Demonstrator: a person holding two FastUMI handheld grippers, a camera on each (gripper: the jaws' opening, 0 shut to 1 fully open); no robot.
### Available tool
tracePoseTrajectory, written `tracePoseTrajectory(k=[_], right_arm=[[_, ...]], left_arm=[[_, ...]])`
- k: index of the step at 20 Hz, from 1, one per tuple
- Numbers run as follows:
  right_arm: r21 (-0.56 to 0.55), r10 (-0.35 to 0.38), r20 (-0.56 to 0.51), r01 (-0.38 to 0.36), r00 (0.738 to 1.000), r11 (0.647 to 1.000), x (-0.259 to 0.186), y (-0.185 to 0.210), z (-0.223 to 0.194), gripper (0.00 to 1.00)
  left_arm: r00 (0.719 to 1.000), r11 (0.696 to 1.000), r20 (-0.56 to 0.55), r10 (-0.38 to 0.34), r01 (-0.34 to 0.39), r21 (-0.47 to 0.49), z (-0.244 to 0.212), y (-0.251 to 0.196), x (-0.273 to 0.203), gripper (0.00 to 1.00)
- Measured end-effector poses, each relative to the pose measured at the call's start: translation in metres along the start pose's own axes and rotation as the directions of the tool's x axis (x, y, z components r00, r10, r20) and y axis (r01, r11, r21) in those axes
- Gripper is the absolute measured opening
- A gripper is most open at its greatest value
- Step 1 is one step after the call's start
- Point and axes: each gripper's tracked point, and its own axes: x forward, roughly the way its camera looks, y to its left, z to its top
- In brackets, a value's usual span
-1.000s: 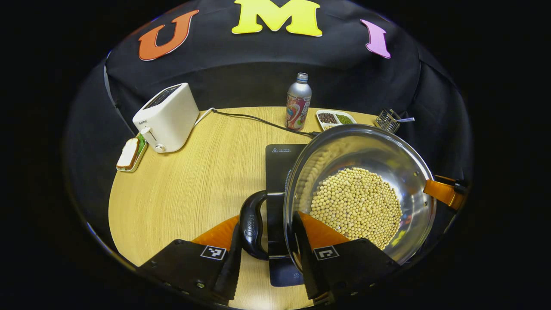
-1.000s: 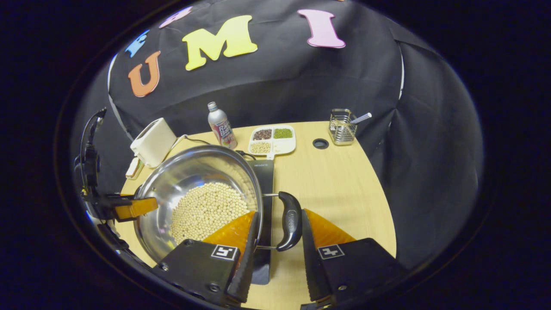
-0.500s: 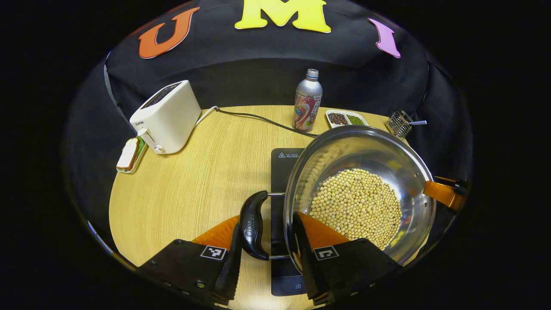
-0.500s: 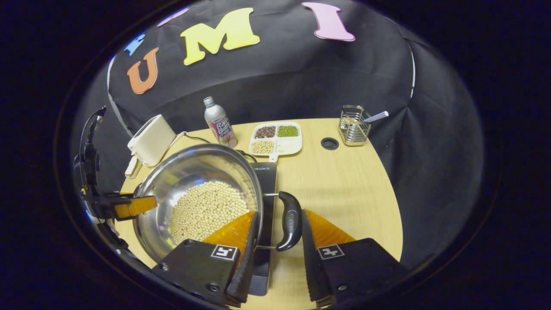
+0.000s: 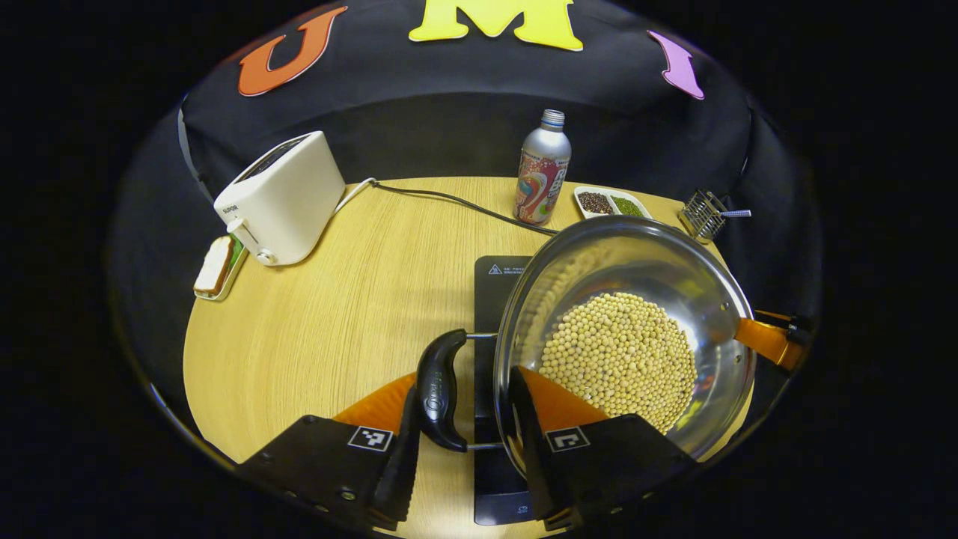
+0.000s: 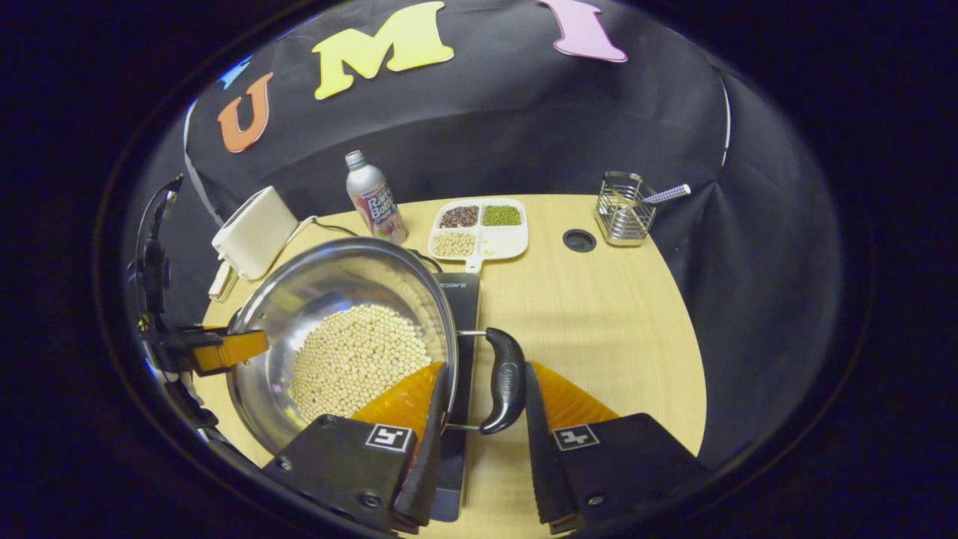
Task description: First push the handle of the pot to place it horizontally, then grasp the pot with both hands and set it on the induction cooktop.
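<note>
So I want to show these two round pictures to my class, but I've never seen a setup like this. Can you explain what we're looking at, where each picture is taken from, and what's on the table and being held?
A person holds a two-finger gripper in each hand; each carries a fisheye camera looking along its fingers. In the left gripper view, the left gripper straddles the pot's left handle. In the right gripper view, the right gripper straddles the right handle. The steel pot, full of pale beans, sits over a black induction cooktop. Whether it rests on it is unclear. The wooden table also carries a toaster, a bottle, a divided dish and a wire basket.
</note>
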Motion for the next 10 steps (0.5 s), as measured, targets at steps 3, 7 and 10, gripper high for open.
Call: tracePoseTrajectory(k=[3,7,10], right_arm=[[0.009,0.008,0.03,-0.009,1.0,1.0,0.0012,0.0,-0.0003,0.53],[0.005,0.011,0.064,-0.011,0.998,1.0,0.0025,-0.001,0.0006,0.53],[-0.002,0.007,0.068,-0.006,0.998,1.0,0.0028,-0.0011,-0.0006,0.53]], left_arm=[[1.0,1.0,0.024,0.002,-0.002,0.018,0.0002,-0.0001,-0.0006,0.59],[0.998,1.0,0.056,0.004,-0.005,0.015,0.0006,0.0,-0.0006,0.59],[0.998,1.0,0.062,0.002,-0.003,0.011,0.0013,-0.0001,-0.0004,0.59]])
